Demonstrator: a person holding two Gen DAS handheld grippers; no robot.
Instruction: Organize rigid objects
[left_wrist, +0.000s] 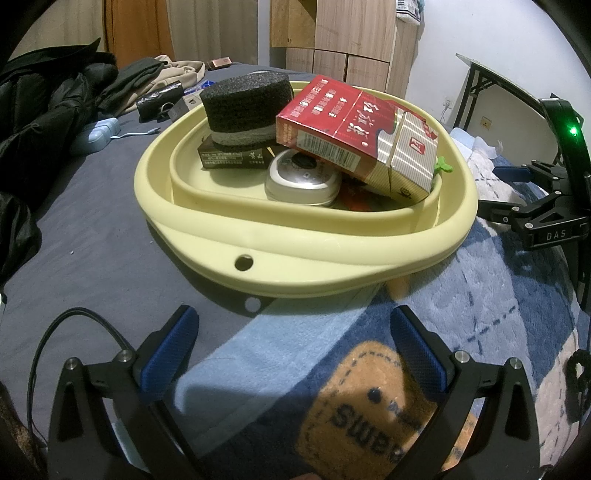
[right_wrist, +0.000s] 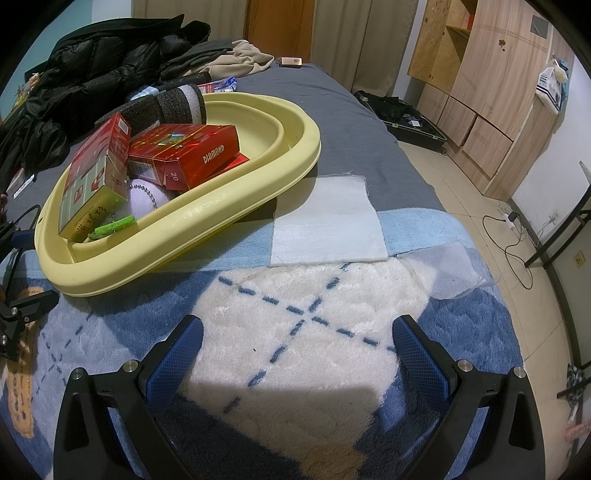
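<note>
A pale yellow basin (left_wrist: 295, 254) (right_wrist: 229, 192) sits on the bed, half on a blue plush blanket. Inside it lie a dark round foam block (left_wrist: 245, 105) (right_wrist: 162, 107), a red and silver box (left_wrist: 362, 136) (right_wrist: 96, 177), a red box marked DIAMOND (right_wrist: 184, 155), a dark flat box (left_wrist: 232, 157), a silver round tin (left_wrist: 303, 181) and a green clip (right_wrist: 114, 225). My left gripper (left_wrist: 291, 350) stands open just in front of the basin, empty. Over the white part of the blanket my right gripper (right_wrist: 295, 350) is open and empty too, right of the basin.
Black jackets and clothes (left_wrist: 55, 96) (right_wrist: 96, 59) pile up at the far left of the bed. A white cloth square (right_wrist: 328, 221) lies right of the basin. The bed edge drops to a tiled floor (right_wrist: 480, 206) with cables and a wooden wardrobe (right_wrist: 491, 85).
</note>
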